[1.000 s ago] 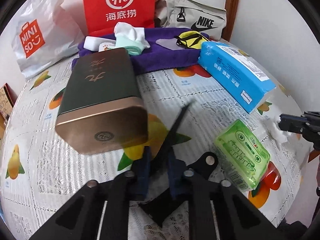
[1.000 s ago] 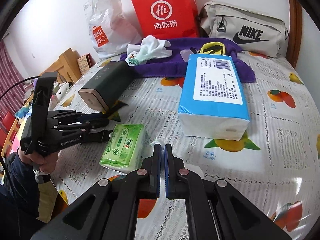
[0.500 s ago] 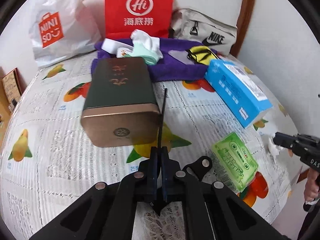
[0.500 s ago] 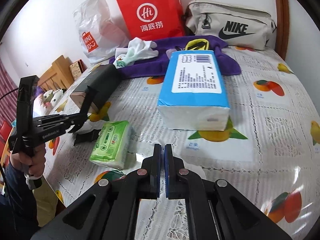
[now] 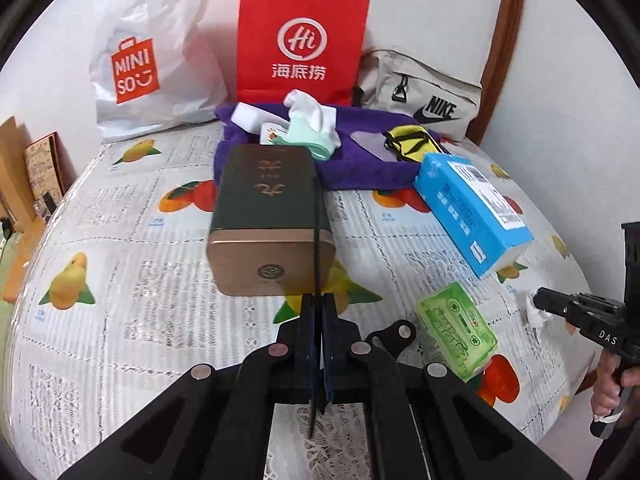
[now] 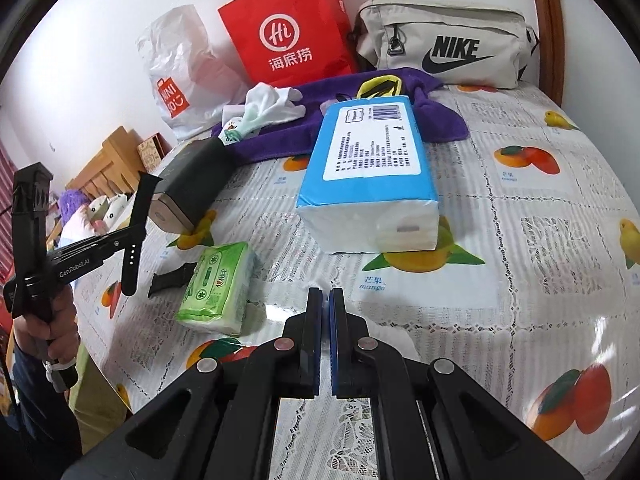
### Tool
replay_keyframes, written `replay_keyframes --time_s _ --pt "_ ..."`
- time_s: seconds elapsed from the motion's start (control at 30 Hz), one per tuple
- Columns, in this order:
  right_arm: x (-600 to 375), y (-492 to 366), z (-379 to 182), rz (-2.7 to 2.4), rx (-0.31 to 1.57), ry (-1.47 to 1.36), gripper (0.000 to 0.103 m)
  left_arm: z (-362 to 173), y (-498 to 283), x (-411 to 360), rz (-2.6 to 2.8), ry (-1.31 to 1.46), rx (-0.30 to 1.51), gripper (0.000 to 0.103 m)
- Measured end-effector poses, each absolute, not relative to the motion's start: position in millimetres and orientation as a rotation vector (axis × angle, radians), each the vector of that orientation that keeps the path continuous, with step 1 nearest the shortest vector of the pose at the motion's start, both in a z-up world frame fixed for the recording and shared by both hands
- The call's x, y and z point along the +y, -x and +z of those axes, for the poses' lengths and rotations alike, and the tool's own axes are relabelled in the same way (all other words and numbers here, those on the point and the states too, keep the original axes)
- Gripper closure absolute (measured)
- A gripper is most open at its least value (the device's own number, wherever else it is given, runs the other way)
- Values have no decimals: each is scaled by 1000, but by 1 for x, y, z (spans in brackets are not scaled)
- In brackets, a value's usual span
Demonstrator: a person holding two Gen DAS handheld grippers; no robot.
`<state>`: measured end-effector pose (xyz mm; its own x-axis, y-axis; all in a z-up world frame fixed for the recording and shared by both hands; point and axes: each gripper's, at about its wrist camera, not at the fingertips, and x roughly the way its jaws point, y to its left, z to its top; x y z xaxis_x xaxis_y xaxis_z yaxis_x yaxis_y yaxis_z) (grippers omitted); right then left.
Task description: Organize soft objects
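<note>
My left gripper (image 5: 317, 304) is shut on a black watch strap (image 5: 317, 240) and holds it edge-on above the table; in the right wrist view the strap (image 6: 136, 224) hangs lifted at the far left. A second black strap piece (image 6: 170, 280) lies on the table beside the green tissue pack (image 6: 218, 284). My right gripper (image 6: 325, 300) is shut and empty, low over the table's front. In the left wrist view it (image 5: 538, 302) touches a crumpled white tissue (image 5: 534, 314). A purple towel (image 5: 360, 160) at the back holds white and mint cloths (image 5: 312, 124).
A dark green and bronze tin (image 5: 268, 220) lies near the middle. A blue tissue pack (image 6: 372, 168) lies right of it. A red paper bag (image 5: 300, 44), a Miniso bag (image 5: 140, 64) and a Nike pouch (image 6: 448, 44) stand along the back wall.
My left gripper closed on the black strap and lifted it off the table, turning it upright. My right gripper stayed shut and drew back slightly.
</note>
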<state>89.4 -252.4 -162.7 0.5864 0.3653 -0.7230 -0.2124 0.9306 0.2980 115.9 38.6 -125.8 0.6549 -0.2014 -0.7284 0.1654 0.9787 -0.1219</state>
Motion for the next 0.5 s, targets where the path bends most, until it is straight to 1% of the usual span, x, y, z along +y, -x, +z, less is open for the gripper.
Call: replay_keyframes --time_s 0.5 --pt "-262 -88 -137 329 833 -197 100 -100 -109 52 -155 78 796 99"
